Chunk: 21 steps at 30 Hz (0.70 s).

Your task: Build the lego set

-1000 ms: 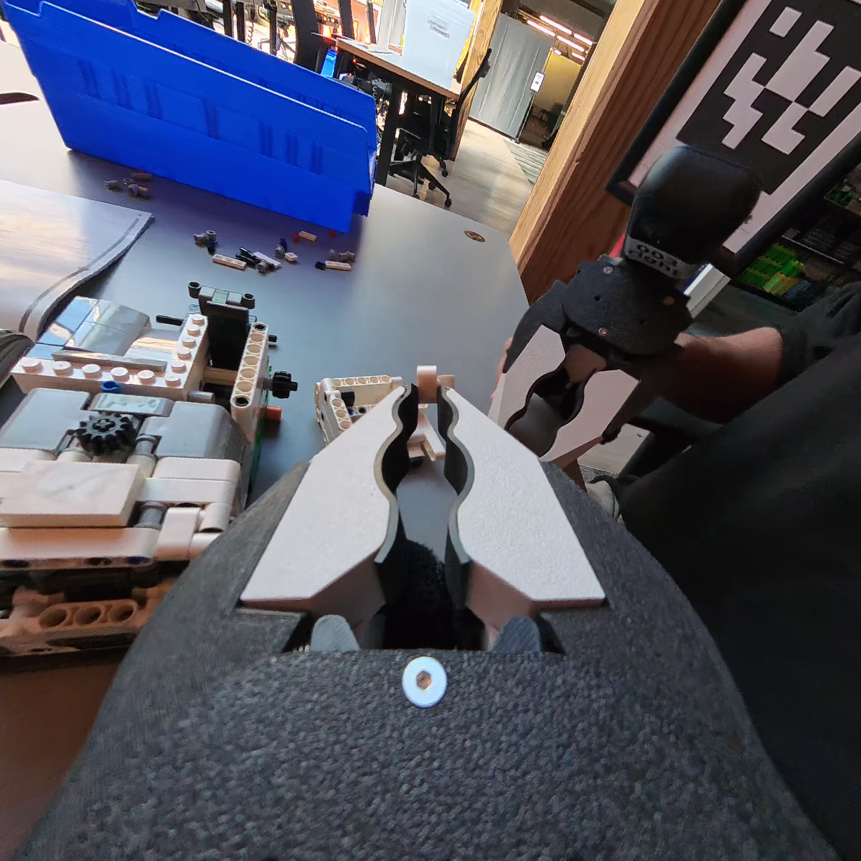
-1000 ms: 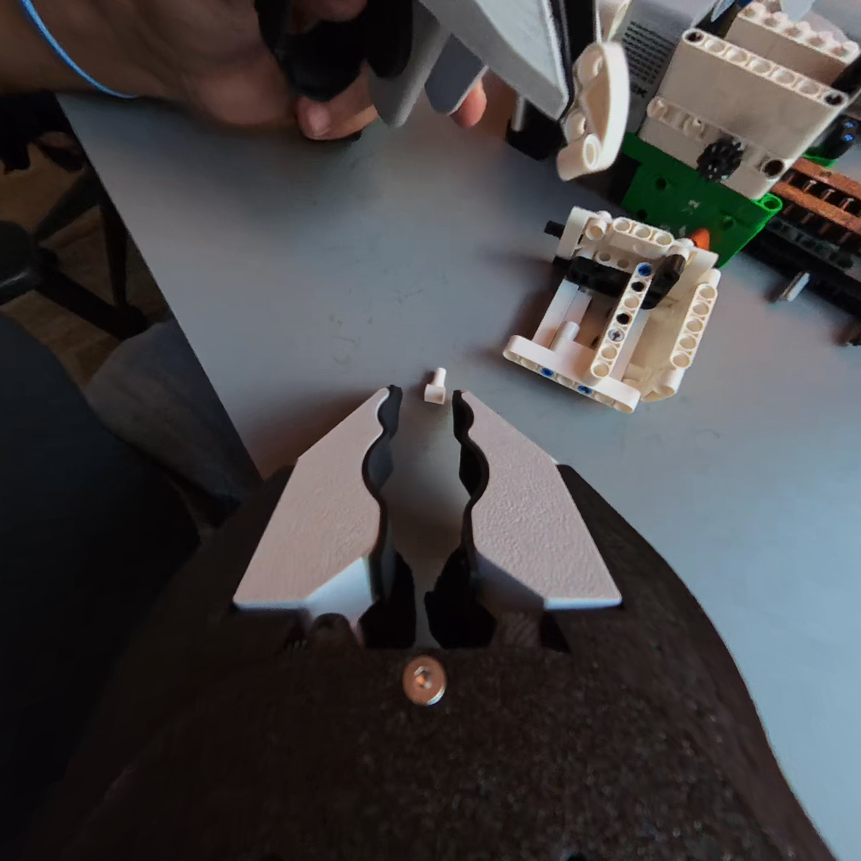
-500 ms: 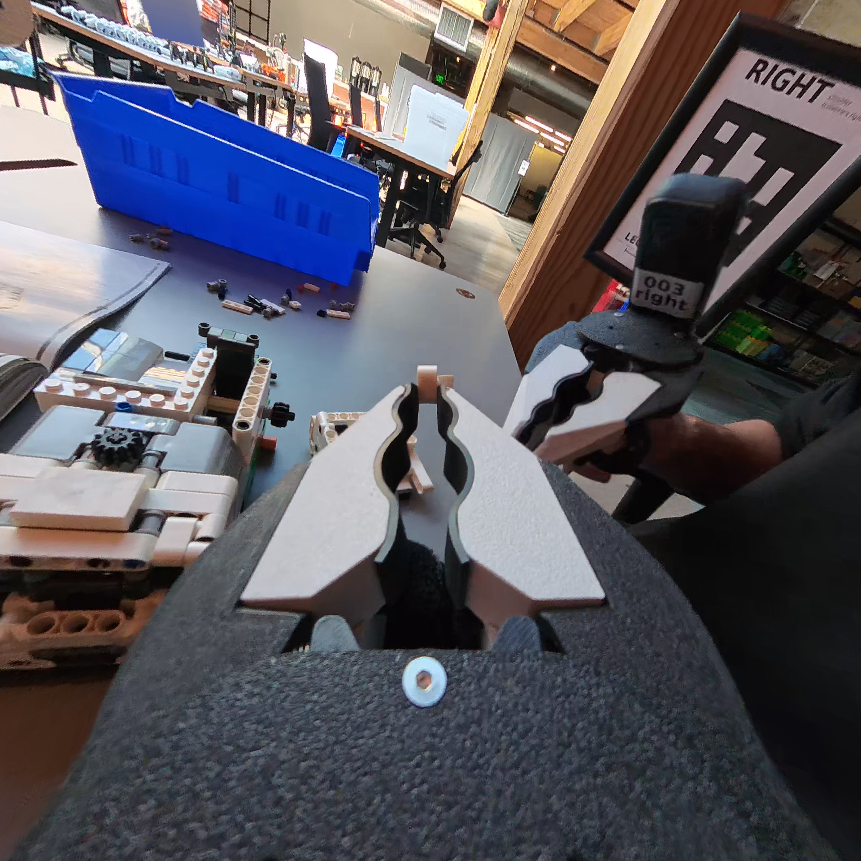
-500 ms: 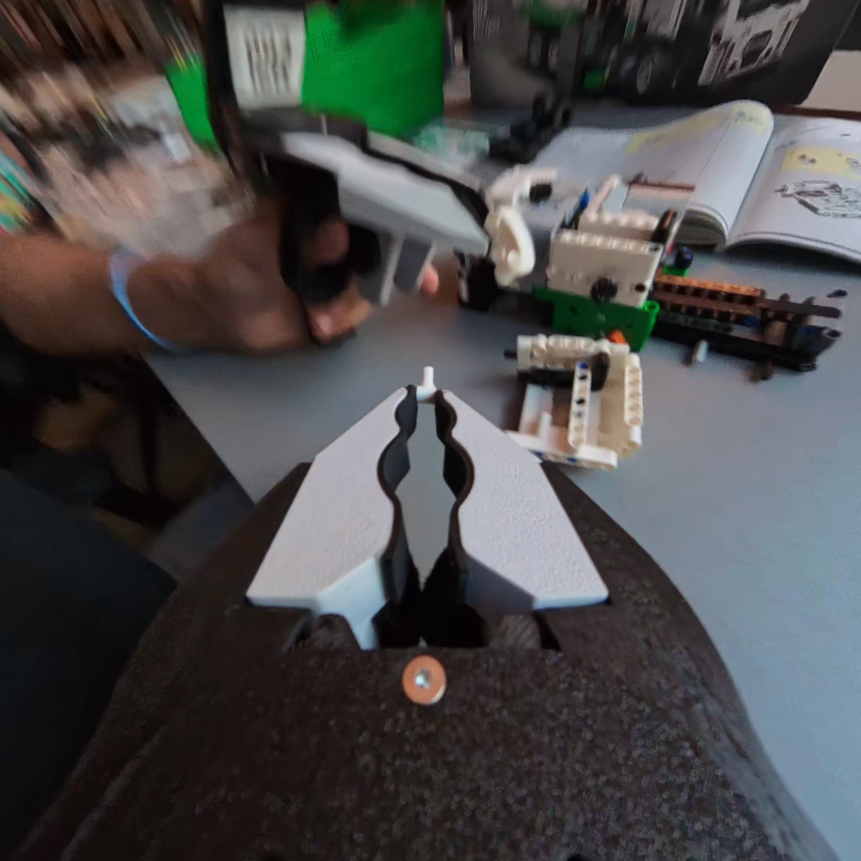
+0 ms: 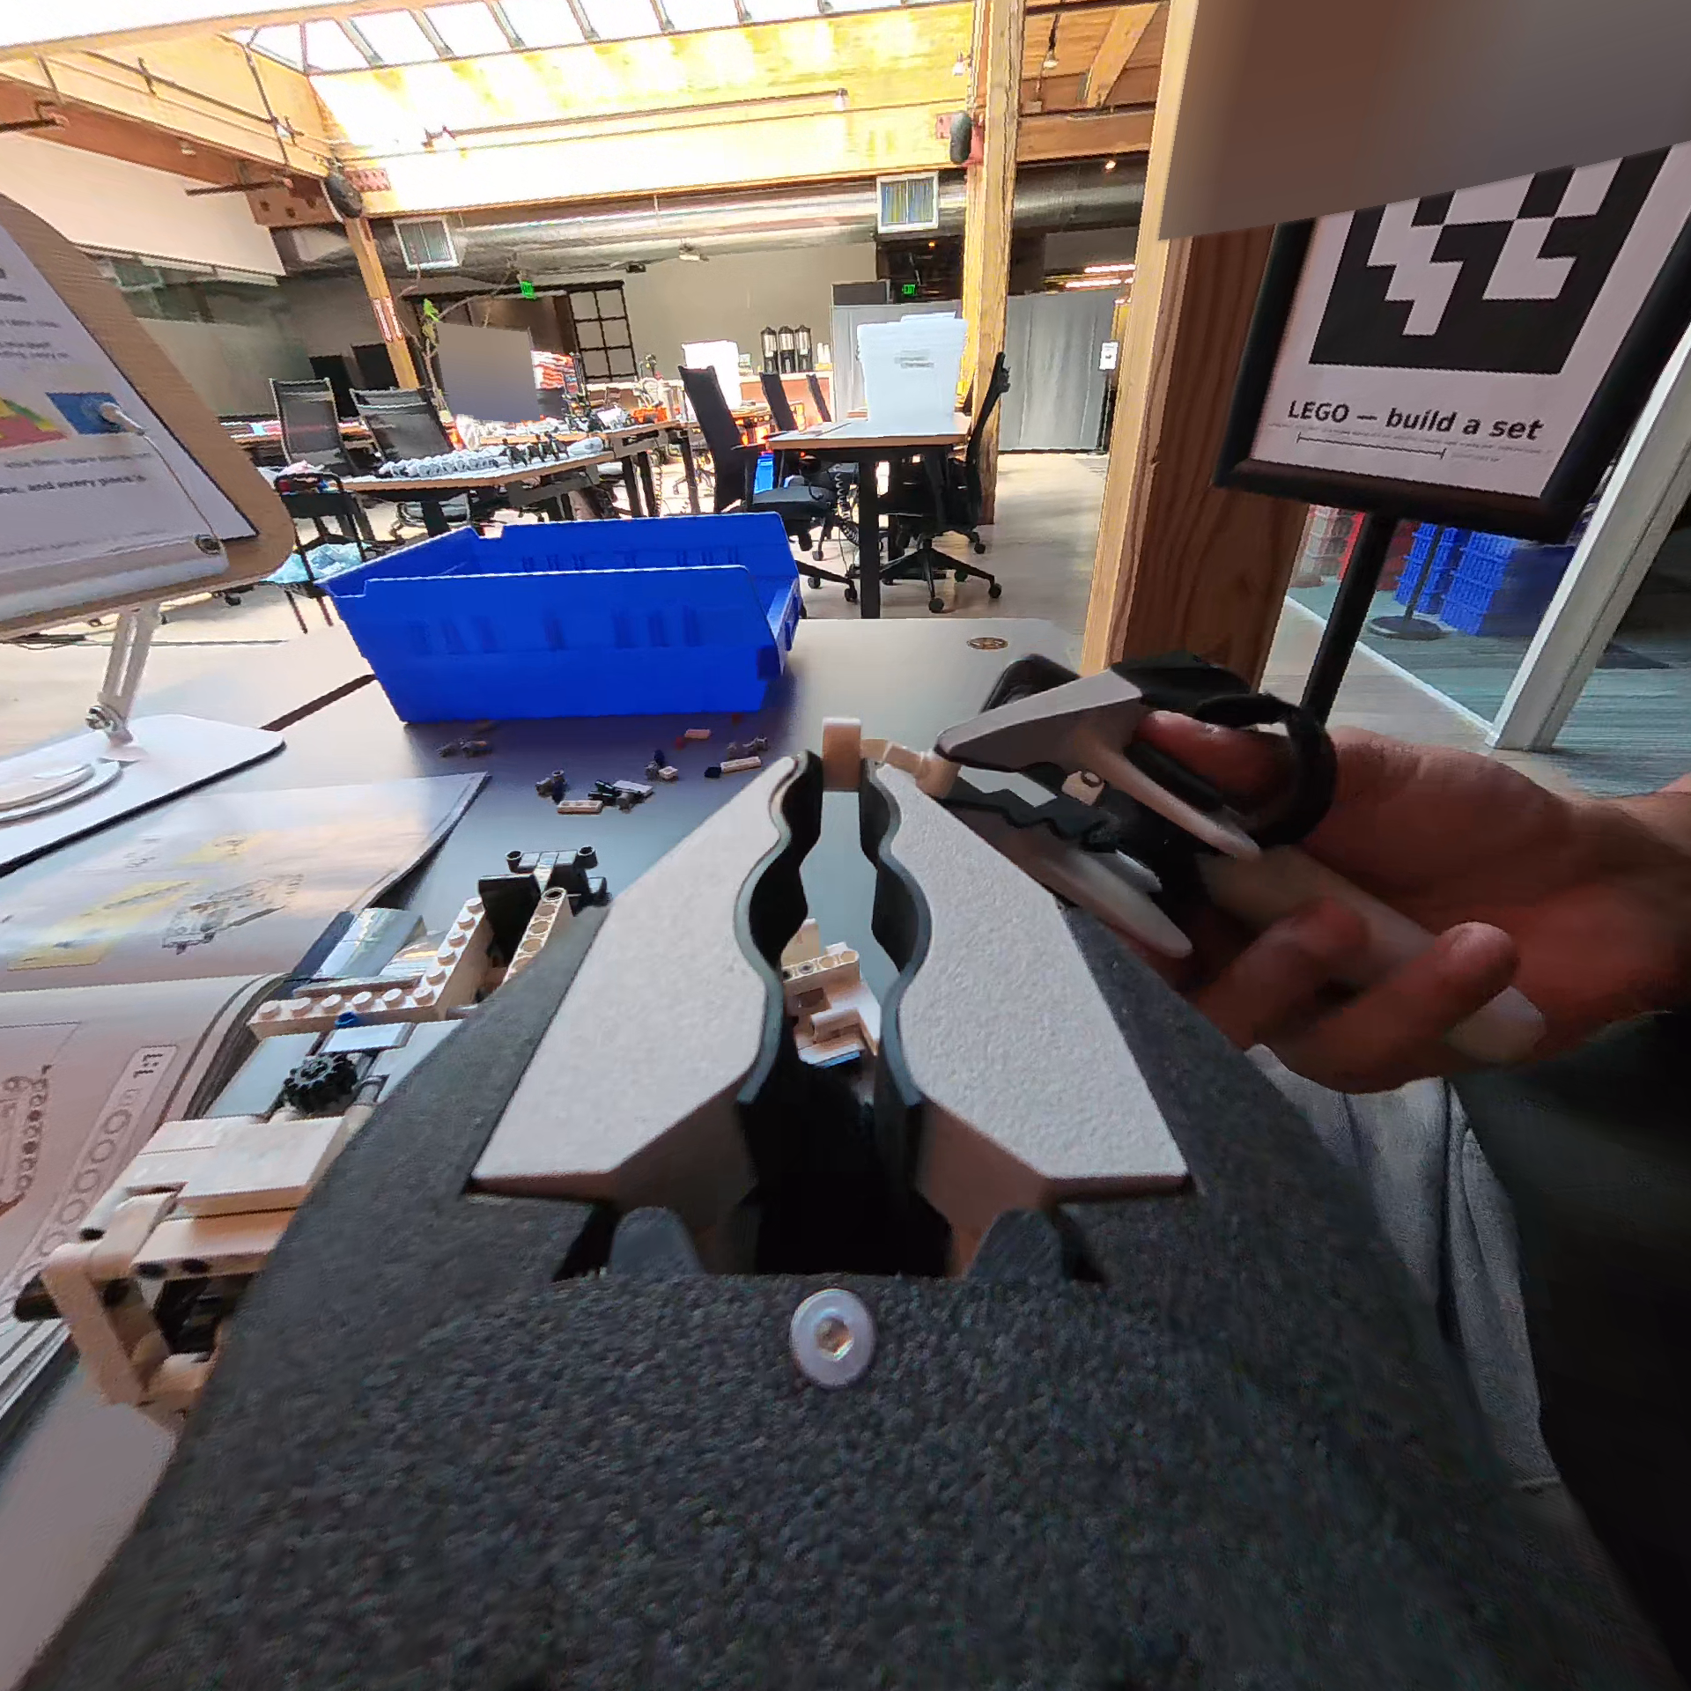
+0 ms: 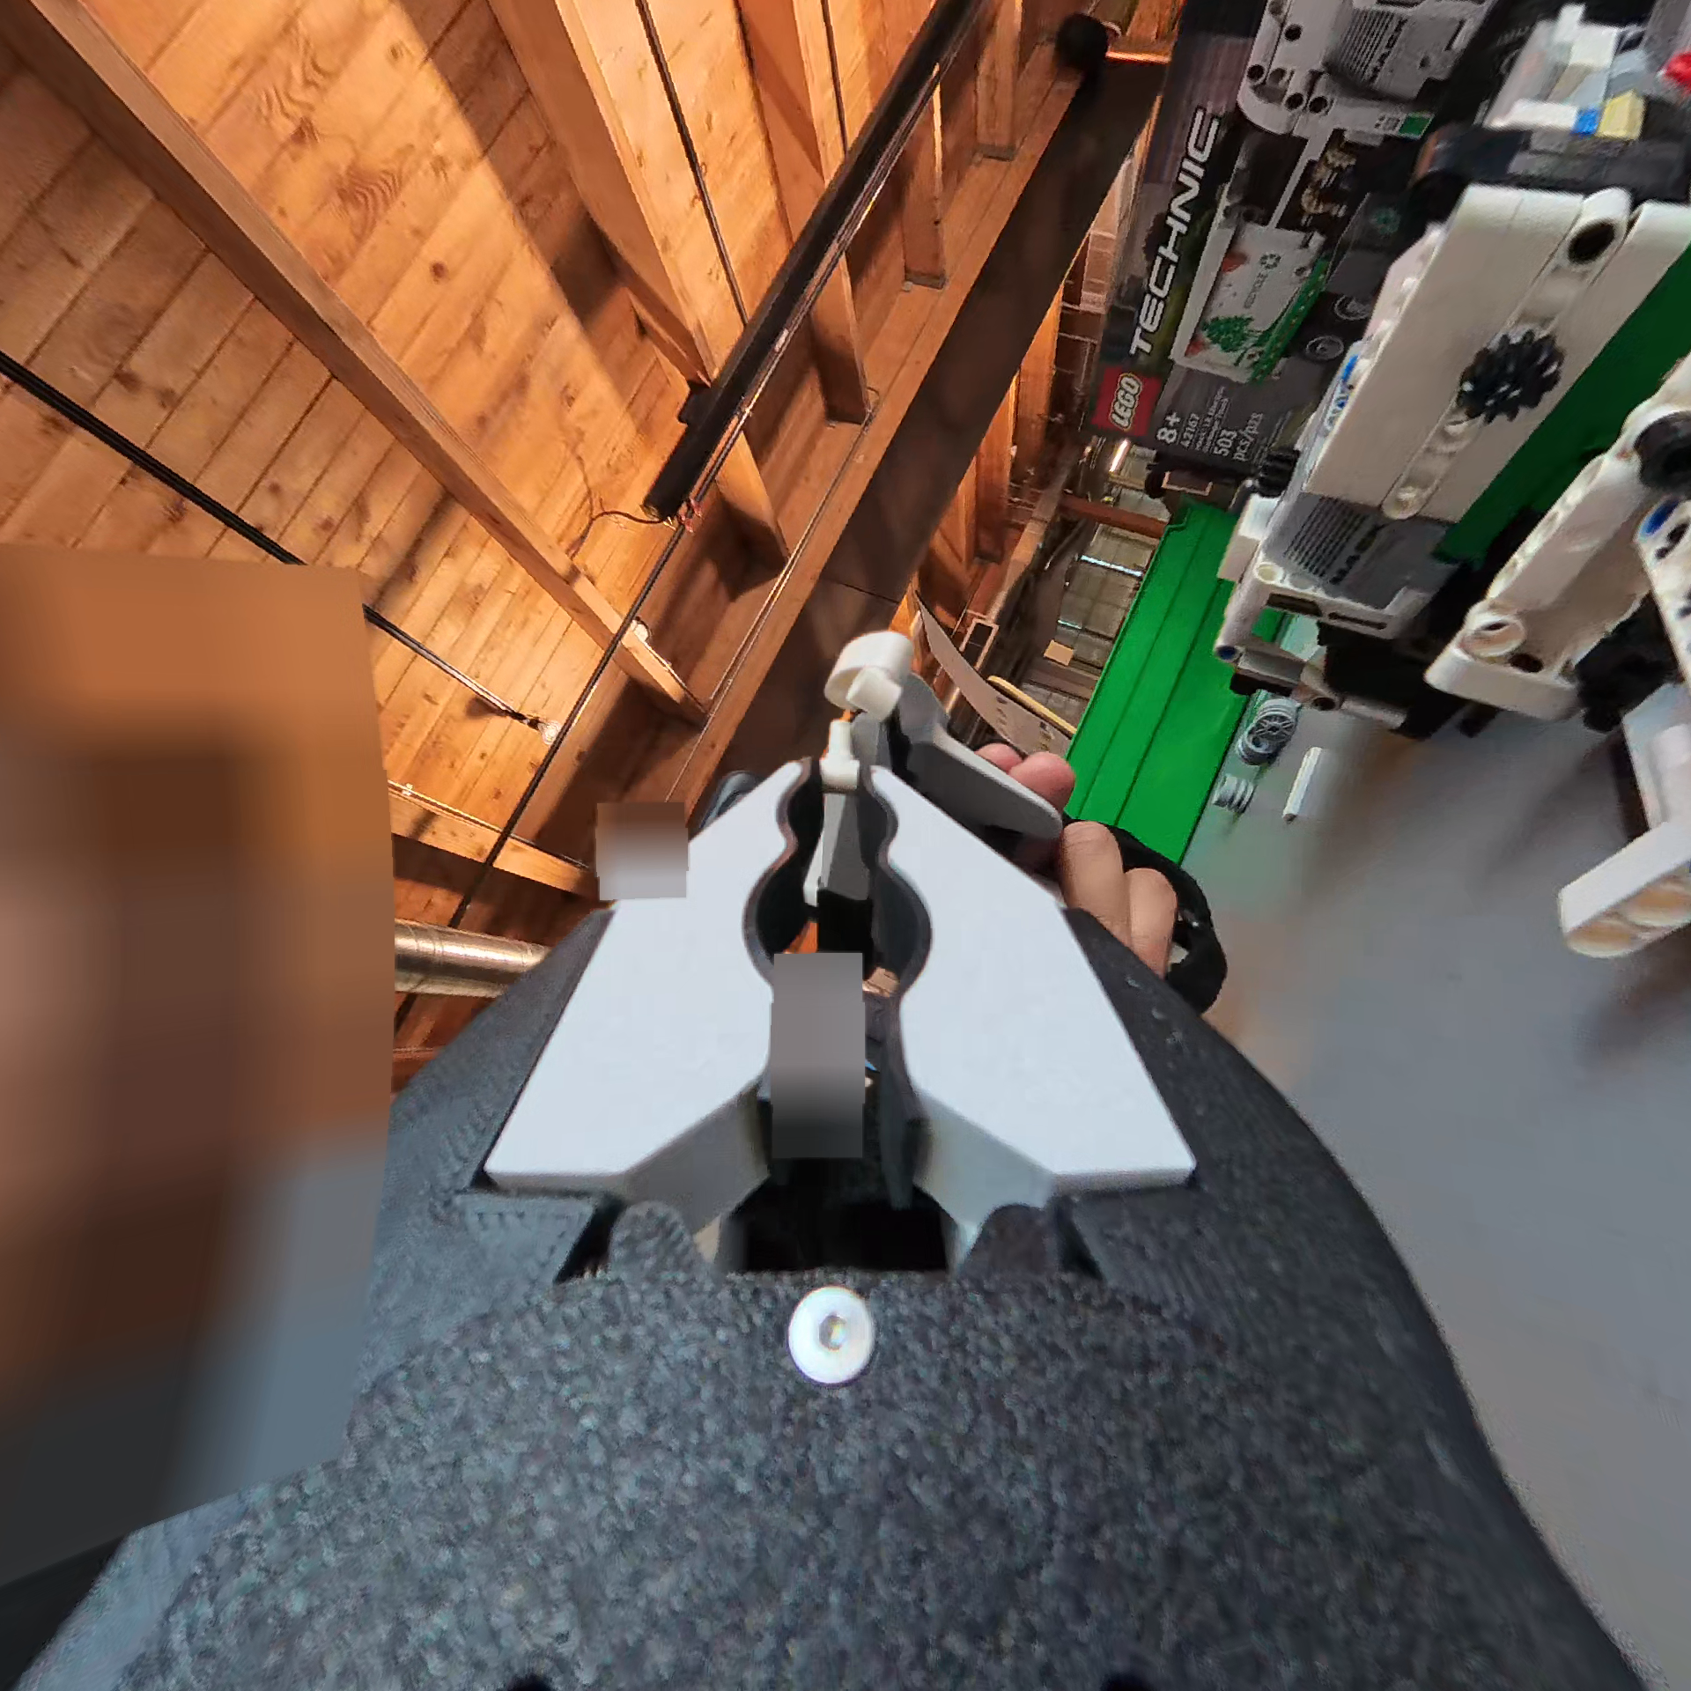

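Observation:
My left gripper (image 5: 840, 773) is shut on a small white lego beam (image 5: 842, 739) that sticks up from its tips, held above the table. My right gripper (image 6: 837, 780) is shut on a small white pin (image 6: 837, 764). In the left wrist view the right gripper (image 5: 952, 759) comes in from the right, and its pin (image 5: 901, 755) points at the beam and touches or nearly touches it. In the right wrist view the beam (image 6: 869, 673) sits just beyond the pin, held by the left gripper's fingers (image 6: 961, 778).
The part-built white, grey and green lego truck (image 5: 274, 1080) stands at the left, and a small white subassembly (image 5: 823, 993) lies below my left fingers. A blue bin (image 5: 567, 622), loose small pieces (image 5: 622, 787), an open instruction booklet (image 5: 183, 878) and the set's box (image 6: 1217, 274) are farther off. My left and right fingertips are right by each other.
My right gripper closed on the white pin that lay on the table, lifted it and swung it to the beam. My left gripper rose and tilted up with its beam.

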Each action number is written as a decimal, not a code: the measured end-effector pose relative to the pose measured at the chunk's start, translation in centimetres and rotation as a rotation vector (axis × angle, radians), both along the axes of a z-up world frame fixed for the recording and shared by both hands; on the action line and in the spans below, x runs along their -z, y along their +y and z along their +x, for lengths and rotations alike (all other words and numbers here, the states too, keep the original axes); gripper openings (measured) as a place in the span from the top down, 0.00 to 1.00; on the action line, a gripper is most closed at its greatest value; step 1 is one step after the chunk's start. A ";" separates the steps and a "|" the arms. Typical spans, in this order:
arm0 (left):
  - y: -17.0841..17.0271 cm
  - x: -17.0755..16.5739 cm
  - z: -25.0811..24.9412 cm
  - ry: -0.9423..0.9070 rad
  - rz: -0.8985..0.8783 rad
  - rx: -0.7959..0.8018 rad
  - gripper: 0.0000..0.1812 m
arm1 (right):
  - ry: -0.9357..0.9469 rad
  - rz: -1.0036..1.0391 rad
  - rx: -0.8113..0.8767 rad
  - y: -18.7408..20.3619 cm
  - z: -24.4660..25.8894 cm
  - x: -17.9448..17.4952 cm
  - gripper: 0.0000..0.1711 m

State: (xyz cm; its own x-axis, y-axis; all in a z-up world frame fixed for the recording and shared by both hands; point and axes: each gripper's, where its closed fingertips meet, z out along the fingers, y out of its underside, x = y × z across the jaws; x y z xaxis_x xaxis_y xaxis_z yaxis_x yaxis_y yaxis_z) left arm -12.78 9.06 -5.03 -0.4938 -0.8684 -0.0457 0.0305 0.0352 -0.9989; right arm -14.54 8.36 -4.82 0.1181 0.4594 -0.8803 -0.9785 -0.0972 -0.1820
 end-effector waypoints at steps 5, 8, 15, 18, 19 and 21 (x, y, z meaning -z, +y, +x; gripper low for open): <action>-0.2 -0.1 0.0 -0.012 0.010 -0.006 0.96 | 0.075 0.007 0.013 0.1 0.7 0.3 0.96; -0.3 0.1 0.0 -0.006 0.028 -0.001 0.96 | 0.081 0.018 0.029 0.0 0.9 0.1 0.97; -0.2 0.4 0.3 -0.007 0.075 -0.043 0.96 | 0.099 -0.037 0.004 0.0 1.3 0.4 0.96; -0.1 0.5 0.4 -0.008 0.075 -0.056 0.96 | 0.104 -0.046 0.000 0.0 1.2 0.6 0.96; 0.1 0.5 0.4 -0.004 0.072 -0.061 0.96 | 0.105 -0.048 0.006 0.0 1.3 0.6 0.96; 0.0 0.5 0.4 -0.001 0.066 -0.052 0.96 | 0.111 -0.053 0.003 0.1 1.2 0.9 0.96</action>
